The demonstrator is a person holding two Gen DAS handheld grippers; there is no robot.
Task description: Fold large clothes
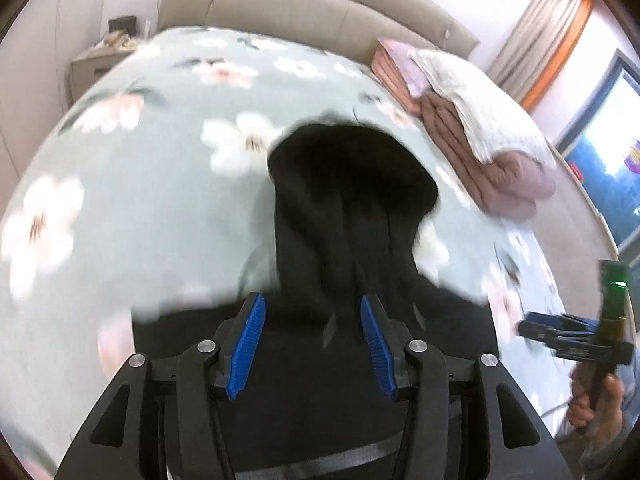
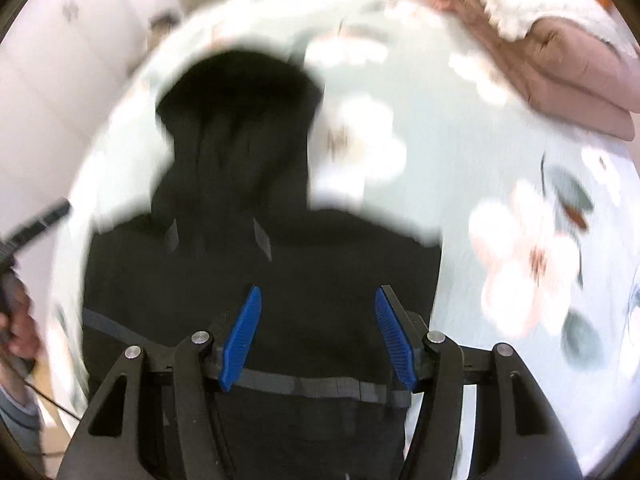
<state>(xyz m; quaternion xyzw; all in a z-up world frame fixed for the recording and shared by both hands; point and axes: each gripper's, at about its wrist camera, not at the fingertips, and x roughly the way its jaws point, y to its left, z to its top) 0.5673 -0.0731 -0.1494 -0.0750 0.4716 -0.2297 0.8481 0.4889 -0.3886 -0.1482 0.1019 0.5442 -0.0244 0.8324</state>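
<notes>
The blue pads (image 1: 252, 344) of the left gripper (image 1: 314, 346) fill the bottom of the left wrist view, standing apart with nothing pinched between them; the black hooded garment (image 1: 352, 208) lies beneath and beyond the gap. The right gripper (image 2: 318, 340) looks the same, its 2 blue pads (image 2: 394, 340) spread, with only dark cloth and a grey band (image 2: 320, 388) of the garment showing behind them. Neither grips anything.

Outward from the fingers, the garment lies spread on the floral bedsheet (image 1: 132, 168), hood pointing toward the headboard (image 1: 304, 8), body nearest the cameras. A folded pink quilt (image 1: 480, 152) with a white pillow sits at the far right corner of the bed, well apart from the hood.

Both views are smeared by motion. The risk I see: with both grippers empty, a fold just laid may spring back or slide on the smooth sheet, and the bulky hood could leave the fold lopsided. A hasty regrasp in this blur might also pinch the sheet along with the cloth.
</notes>
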